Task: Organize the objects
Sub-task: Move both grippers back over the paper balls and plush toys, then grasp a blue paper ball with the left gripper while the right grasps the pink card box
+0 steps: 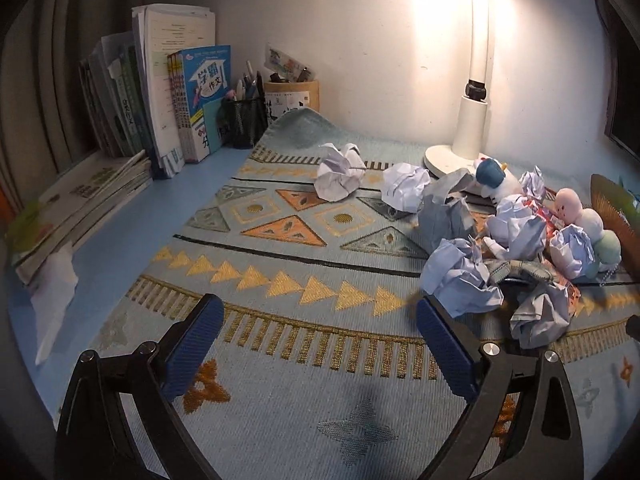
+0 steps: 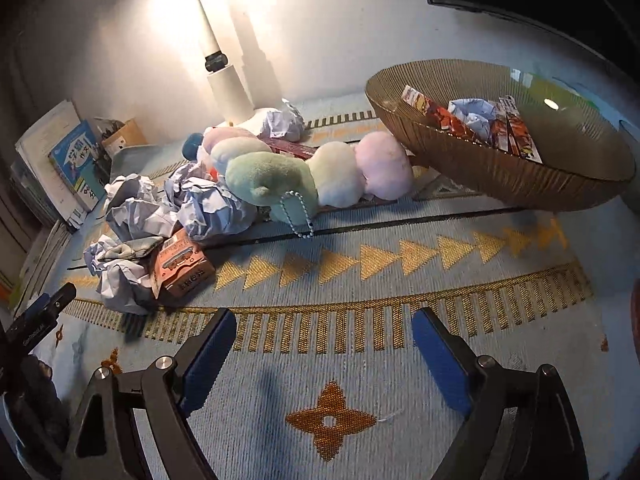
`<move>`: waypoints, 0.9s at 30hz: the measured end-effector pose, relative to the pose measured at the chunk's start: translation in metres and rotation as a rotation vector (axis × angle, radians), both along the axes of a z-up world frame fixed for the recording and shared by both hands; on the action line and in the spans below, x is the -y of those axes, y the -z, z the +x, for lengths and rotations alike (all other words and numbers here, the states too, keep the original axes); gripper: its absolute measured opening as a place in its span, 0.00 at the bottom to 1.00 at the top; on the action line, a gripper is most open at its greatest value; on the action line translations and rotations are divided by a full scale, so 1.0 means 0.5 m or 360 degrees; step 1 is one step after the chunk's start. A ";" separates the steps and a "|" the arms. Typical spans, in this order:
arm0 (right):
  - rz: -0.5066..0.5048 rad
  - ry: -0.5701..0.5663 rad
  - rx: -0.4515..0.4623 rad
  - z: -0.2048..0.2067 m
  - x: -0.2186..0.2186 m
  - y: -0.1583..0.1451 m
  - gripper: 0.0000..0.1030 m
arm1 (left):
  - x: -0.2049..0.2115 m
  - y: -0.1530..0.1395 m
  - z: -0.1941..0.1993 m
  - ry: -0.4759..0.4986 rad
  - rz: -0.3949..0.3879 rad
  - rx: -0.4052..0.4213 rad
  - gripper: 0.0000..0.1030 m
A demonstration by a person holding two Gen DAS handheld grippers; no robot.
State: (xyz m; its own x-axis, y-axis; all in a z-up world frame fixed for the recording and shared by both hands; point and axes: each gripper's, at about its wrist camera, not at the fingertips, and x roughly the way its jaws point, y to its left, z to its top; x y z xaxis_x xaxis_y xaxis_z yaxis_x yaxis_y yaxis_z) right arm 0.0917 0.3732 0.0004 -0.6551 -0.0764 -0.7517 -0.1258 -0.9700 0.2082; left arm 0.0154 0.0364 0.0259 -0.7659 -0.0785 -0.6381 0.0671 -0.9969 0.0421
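Both claws gape wide and carry nothing: left claw (image 1: 318, 322) hangs over the patterned blue woven mat (image 1: 280, 248) on the table, right claw (image 2: 324, 334) likewise. Crumpled white paper balls (image 1: 460, 280) lie heaped with a pastel plush caterpillar (image 2: 316, 172) and a pink carton (image 2: 182, 268). Just right of them, the ribbed amber glass bowl (image 2: 500, 176) holds one paper ball and red packets. White lamp (image 1: 470, 120) glows behind.

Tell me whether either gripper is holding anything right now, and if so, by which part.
Nothing is held. The left gripper and the right gripper are both open above the patterned mat, with nothing between their fingers.
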 end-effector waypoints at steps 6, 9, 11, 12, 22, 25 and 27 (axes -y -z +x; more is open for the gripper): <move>-0.0007 -0.0045 -0.0011 -0.001 0.005 -0.001 0.86 | -0.016 0.017 0.002 0.0073 0.0033 0.0112 0.94; 0.0008 -0.0047 -0.0014 -0.001 0.008 -0.003 0.86 | -0.033 0.018 0.011 0.0143 0.0001 0.0105 0.94; 0.0012 -0.0081 -0.0009 -0.003 0.015 -0.006 0.86 | -0.047 0.018 0.018 0.0194 -0.0042 0.0094 0.94; 0.0009 -0.0115 -0.0003 -0.005 0.020 -0.006 0.86 | -0.051 0.017 0.019 0.0216 -0.0058 0.0091 0.94; 0.0021 -0.0413 0.0004 -0.112 0.151 -0.016 0.86 | -0.084 0.003 -0.057 0.0599 -0.0013 0.0170 0.94; 0.0011 -0.0460 0.0049 -0.148 0.160 0.000 0.78 | -0.104 0.013 -0.076 0.0675 -0.0069 0.0172 0.94; -0.0025 -0.0488 0.0076 -0.160 0.164 0.011 0.74 | -0.110 0.018 -0.083 0.0715 -0.0056 0.0184 0.93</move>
